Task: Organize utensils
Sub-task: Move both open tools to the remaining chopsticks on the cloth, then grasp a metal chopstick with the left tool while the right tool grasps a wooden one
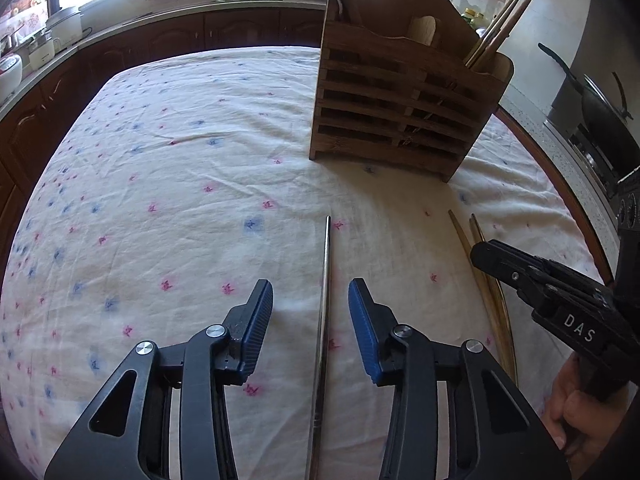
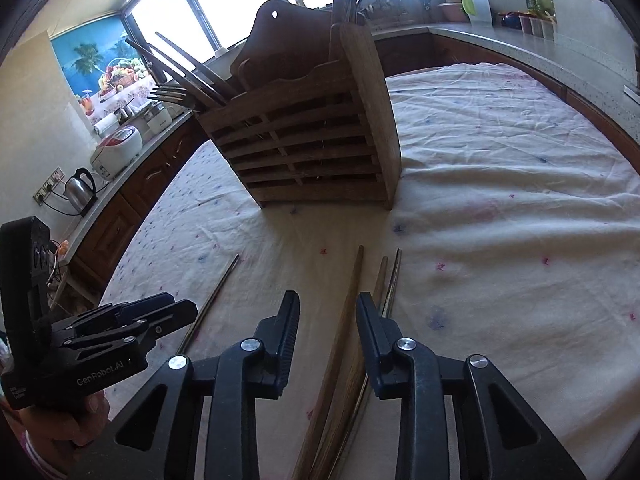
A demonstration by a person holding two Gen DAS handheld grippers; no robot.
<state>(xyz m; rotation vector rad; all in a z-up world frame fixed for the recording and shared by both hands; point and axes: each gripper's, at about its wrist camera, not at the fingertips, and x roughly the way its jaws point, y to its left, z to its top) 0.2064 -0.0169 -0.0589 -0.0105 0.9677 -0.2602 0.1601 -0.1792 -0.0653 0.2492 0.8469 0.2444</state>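
Note:
A wooden utensil holder stands on the flowered tablecloth; it holds forks and wooden chopsticks. My left gripper is open, its blue pads either side of a metal chopstick lying on the cloth, with a gap on both sides. My right gripper is open low over a pair of wooden chopsticks. One of them runs between its fingers without touching them. A thin metal chopstick lies just to the right of them.
Kitchen counters ring the round table. A kettle and a rice cooker sit on the left counter, a dark pan on the stove at right. A hand holds the right gripper's handle.

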